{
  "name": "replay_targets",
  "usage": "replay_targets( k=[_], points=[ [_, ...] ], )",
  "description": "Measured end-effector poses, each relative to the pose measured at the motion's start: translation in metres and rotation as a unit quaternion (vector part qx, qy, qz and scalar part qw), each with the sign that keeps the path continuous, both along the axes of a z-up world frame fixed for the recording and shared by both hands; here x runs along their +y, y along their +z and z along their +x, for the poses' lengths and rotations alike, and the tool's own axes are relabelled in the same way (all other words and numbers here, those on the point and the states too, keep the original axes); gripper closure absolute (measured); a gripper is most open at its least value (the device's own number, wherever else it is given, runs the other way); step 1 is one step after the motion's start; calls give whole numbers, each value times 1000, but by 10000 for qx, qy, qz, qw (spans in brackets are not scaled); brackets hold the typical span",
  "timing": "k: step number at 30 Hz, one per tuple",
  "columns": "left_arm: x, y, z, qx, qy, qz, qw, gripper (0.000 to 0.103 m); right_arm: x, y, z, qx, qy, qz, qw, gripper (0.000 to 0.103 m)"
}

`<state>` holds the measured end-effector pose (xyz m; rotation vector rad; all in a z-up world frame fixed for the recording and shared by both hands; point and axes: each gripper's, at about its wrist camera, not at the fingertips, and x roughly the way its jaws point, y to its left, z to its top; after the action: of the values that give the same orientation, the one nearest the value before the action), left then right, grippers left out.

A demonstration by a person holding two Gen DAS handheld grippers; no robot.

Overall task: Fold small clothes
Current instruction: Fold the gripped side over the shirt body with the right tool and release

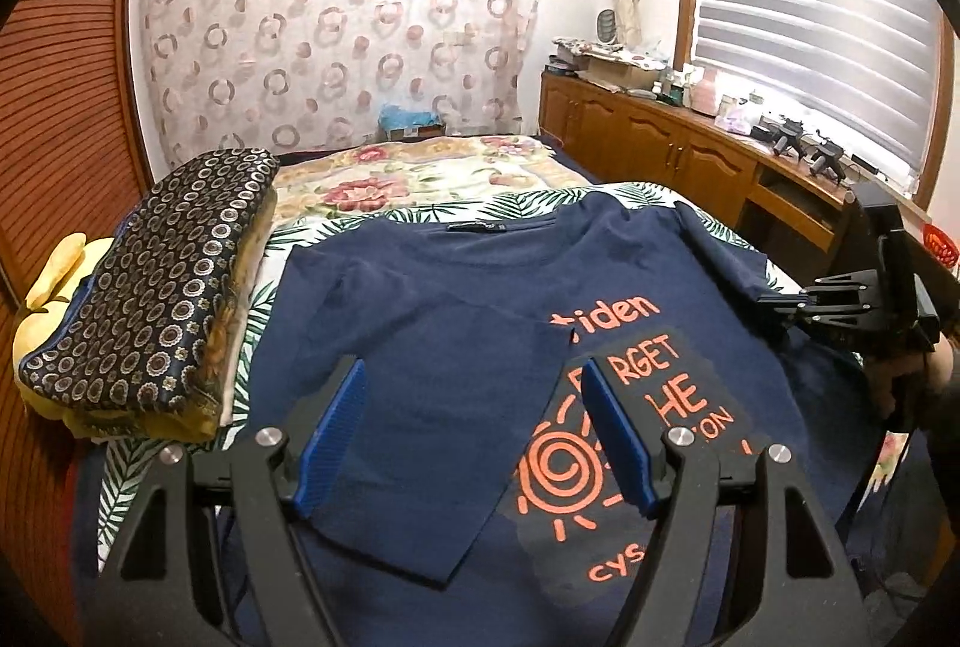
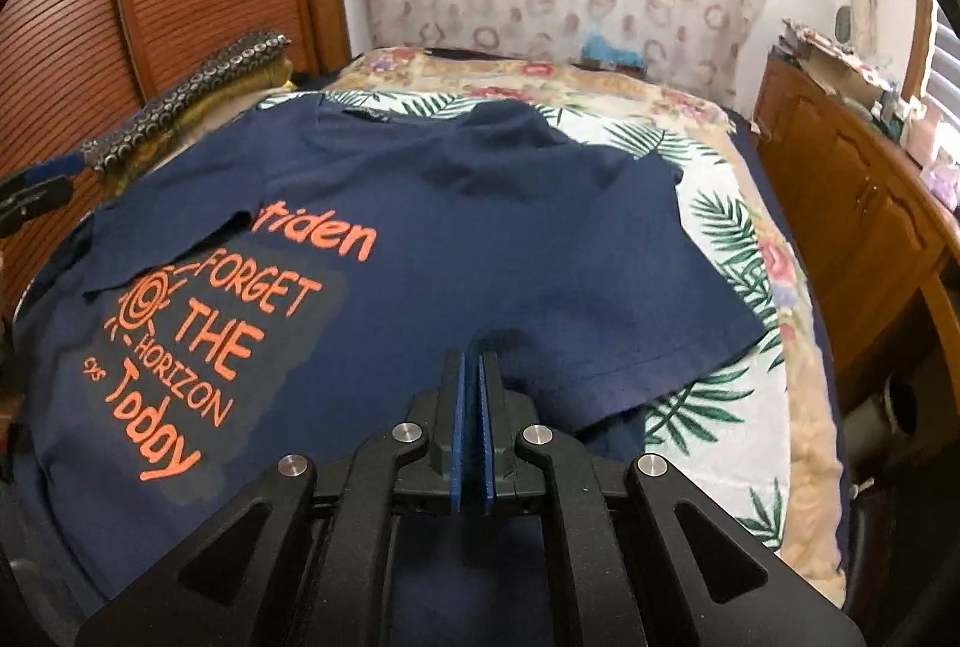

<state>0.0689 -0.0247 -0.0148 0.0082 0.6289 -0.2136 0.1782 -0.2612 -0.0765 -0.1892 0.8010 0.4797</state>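
Observation:
A navy T-shirt [image 1: 456,287] with orange print lies face up on the bed, collar away from me; it also shows in the right wrist view [image 2: 480,239]. Its left sleeve [image 1: 432,407] is folded in over the chest and covers part of the print. My left gripper [image 1: 474,377] is open just above that folded sleeve, holding nothing. My right gripper [image 2: 472,365] is shut, its blue pads together over the shirt's right side; no cloth shows between them. In the left wrist view the right gripper [image 1: 774,299] sits by the spread right sleeve [image 1: 720,245].
A palm-leaf sheet [image 2: 708,239] and a floral blanket [image 1: 420,167] cover the bed. A stack of folded patterned cloth [image 1: 156,299] lies at the left beside a slatted wooden wall [image 1: 60,107]. A wooden cabinet [image 1: 660,137] with clutter runs along the right.

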Motion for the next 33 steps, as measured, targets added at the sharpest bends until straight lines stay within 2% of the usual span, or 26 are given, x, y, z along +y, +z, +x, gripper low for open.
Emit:
replay_targets(
  k=[2,5,9,12,15,17,22,26,32,33],
  points=[
    [-1,0,-1,-16,6,-8,10000,30,0,0,-1,6,2,0,10000,99],
    [-1,0,-2,-30,-1,-33,10000,30,-5,9,-6,-85,-27,43,10000,86],
    [-2,-2,-3,-27,4,-75,10000,30,-15,32,-11,-341,-119,199,9992,58],
    [-6,-5,-4,12,-30,-77,10000,30,-30,47,-6,-520,-313,273,9978,57],
    [-11,-9,-4,57,-77,-65,9999,30,-46,49,7,-530,-612,204,9965,57],
    [-15,-11,-4,86,-127,-59,9999,30,-55,44,17,-478,-772,108,9958,57],
    [-20,-14,-4,128,-194,-39,9997,30,-75,10,51,142,-1200,116,9926,57],
    [-22,-15,-4,149,-201,-34,9997,30,-81,-8,66,323,-1382,-17,9899,57],
    [-21,-16,-4,153,-204,-40,9997,30,-79,-11,72,302,-1384,-75,9899,57],
    [-21,-16,-4,153,-204,-38,9997,30,-77,-11,73,271,-1334,-127,9906,62]
  ],
)
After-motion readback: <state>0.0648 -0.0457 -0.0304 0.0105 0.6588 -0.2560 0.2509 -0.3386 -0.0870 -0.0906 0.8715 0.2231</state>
